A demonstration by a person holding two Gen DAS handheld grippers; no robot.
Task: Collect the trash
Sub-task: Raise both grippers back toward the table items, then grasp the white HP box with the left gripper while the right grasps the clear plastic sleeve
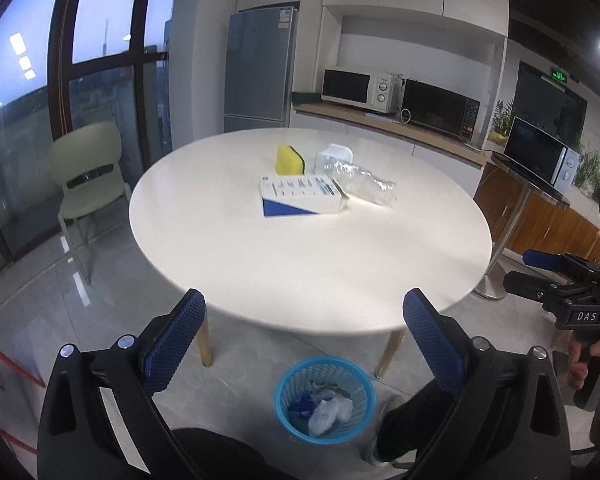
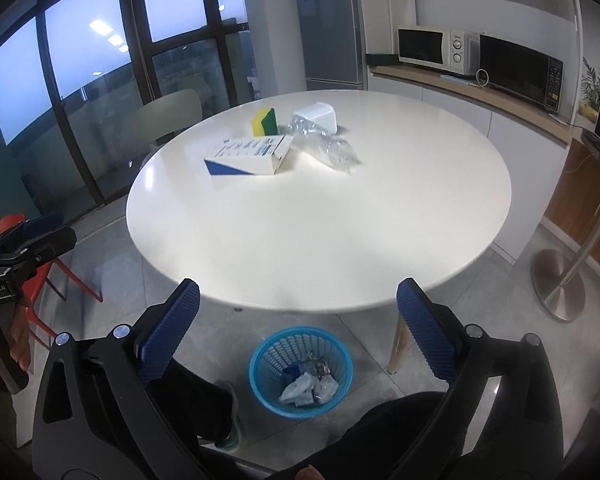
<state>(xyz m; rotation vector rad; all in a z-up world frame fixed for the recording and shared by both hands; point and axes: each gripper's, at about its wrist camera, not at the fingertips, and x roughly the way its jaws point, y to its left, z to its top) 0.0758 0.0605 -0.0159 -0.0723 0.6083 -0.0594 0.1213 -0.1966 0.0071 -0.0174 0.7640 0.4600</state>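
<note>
On the round white table (image 1: 300, 264) (image 2: 320, 240) lie a white and blue carton box (image 1: 302, 195) (image 2: 248, 156), a crushed clear plastic bottle (image 1: 364, 182) (image 2: 324, 146), a yellow and green sponge (image 1: 290, 159) (image 2: 265, 122) and a white plastic cup on its side (image 1: 334, 158) (image 2: 316, 118). A blue mesh bin (image 1: 325, 400) (image 2: 301, 371) with crumpled trash stands on the floor under the near table edge. My left gripper (image 1: 304, 340) and right gripper (image 2: 298, 324) are open and empty, held above the bin, short of the table.
A green chair (image 1: 88, 176) stands at the far left of the table. A red stool (image 2: 40, 276) is at the left. A metal stand base (image 2: 560, 292) is at the right. A counter with microwaves (image 1: 400, 92) and a fridge (image 1: 260, 72) line the back.
</note>
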